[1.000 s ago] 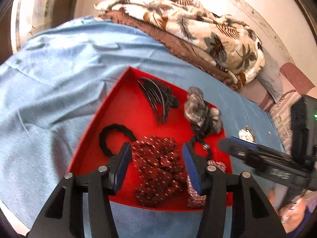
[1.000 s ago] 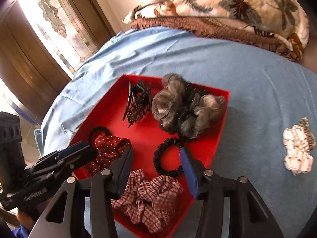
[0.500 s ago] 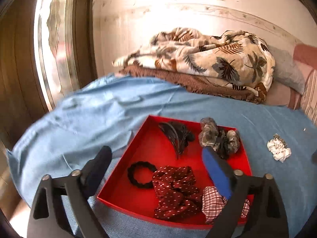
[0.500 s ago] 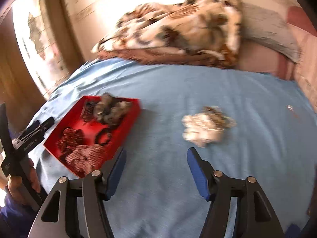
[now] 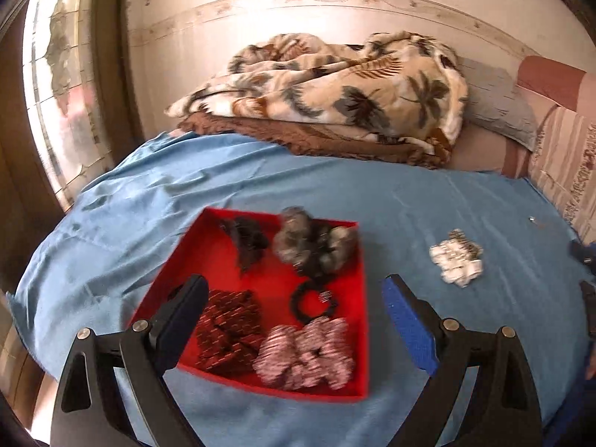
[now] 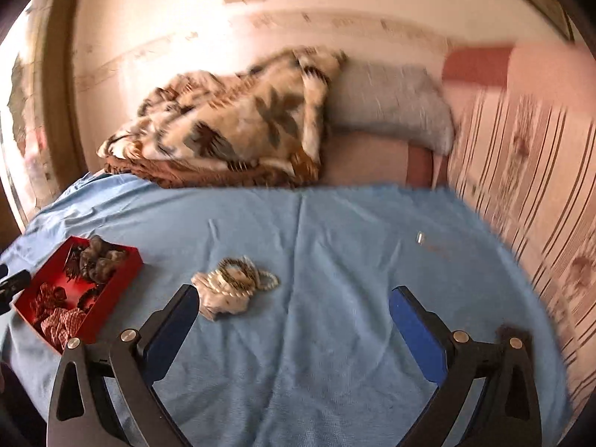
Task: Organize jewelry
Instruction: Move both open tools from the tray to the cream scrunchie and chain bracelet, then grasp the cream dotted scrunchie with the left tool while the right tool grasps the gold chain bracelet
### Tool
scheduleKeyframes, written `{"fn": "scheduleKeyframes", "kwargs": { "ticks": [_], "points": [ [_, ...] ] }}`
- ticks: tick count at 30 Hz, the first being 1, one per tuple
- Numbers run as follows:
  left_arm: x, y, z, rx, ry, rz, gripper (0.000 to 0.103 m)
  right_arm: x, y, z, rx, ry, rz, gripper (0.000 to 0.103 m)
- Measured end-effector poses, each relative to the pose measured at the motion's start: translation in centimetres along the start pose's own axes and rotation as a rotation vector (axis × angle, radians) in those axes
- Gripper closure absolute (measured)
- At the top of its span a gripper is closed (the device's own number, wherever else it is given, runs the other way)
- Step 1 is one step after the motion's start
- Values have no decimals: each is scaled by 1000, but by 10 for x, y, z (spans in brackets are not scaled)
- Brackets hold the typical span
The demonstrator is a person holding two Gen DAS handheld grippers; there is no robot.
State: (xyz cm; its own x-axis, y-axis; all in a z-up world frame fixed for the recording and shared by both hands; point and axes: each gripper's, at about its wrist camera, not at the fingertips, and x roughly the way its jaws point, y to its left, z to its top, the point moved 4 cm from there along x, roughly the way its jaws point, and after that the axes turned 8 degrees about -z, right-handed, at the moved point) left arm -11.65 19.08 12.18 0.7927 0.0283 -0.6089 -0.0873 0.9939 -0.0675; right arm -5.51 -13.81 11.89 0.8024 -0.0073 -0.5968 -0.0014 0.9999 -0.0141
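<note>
A red tray on the blue sheet holds a black claw clip, a grey scrunchie, a black hair tie, a dark red dotted scrunchie and a plaid scrunchie. My left gripper hangs above the tray's near half, open and empty. Right of the tray a white scrunchie with beads lies on the sheet. My right gripper hovers over the sheet, its jaws opening with nothing between them. The white scrunchie lies just beyond its left finger. The tray is far left.
A leaf-print blanket and a grey pillow lie at the head of the bed. A small shiny item rests on the sheet toward the striped cushions. A glass door stands at left.
Both grippers have pulled back and up from the tray and opened wide. The right one has swung to the right, so the white scrunchie is now in front of it.
</note>
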Motion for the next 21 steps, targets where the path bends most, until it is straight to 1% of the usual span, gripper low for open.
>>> {"fn": "scheduleKeyframes", "kwargs": {
  "ticks": [1,2,4,6,7,8,9,11,14,17,19,21],
  "points": [
    [2,-6,3,2,8,-12,9,11,-6,-2,33,37,30,0],
    [6,-13,7,2,29,-34,9,22,-9,-3,64,71,61,2],
    [17,-27,14,-9,75,-82,9,48,-16,-6,118,136,104,11],
    [33,-44,19,-13,114,-114,9,70,-17,-11,146,200,158,31],
    [39,-51,20,-9,125,-118,9,81,-17,-14,160,239,190,36],
    [49,-60,21,-1,138,-118,9,94,-16,-15,176,278,229,44],
    [57,-68,22,6,145,-120,9,99,-14,-17,183,293,252,46],
    [74,-83,23,17,170,-136,9,113,-8,-14,174,317,311,46],
    [102,-103,18,17,225,-164,11,125,5,-8,152,318,374,46],
    [132,-121,10,38,287,-175,25,133,27,-3,111,324,454,46],
    [147,-127,4,45,328,-177,40,138,43,0,82,332,506,46],
    [158,-130,-4,36,363,-188,43,143,59,4,56,331,532,46]
  ]
}}
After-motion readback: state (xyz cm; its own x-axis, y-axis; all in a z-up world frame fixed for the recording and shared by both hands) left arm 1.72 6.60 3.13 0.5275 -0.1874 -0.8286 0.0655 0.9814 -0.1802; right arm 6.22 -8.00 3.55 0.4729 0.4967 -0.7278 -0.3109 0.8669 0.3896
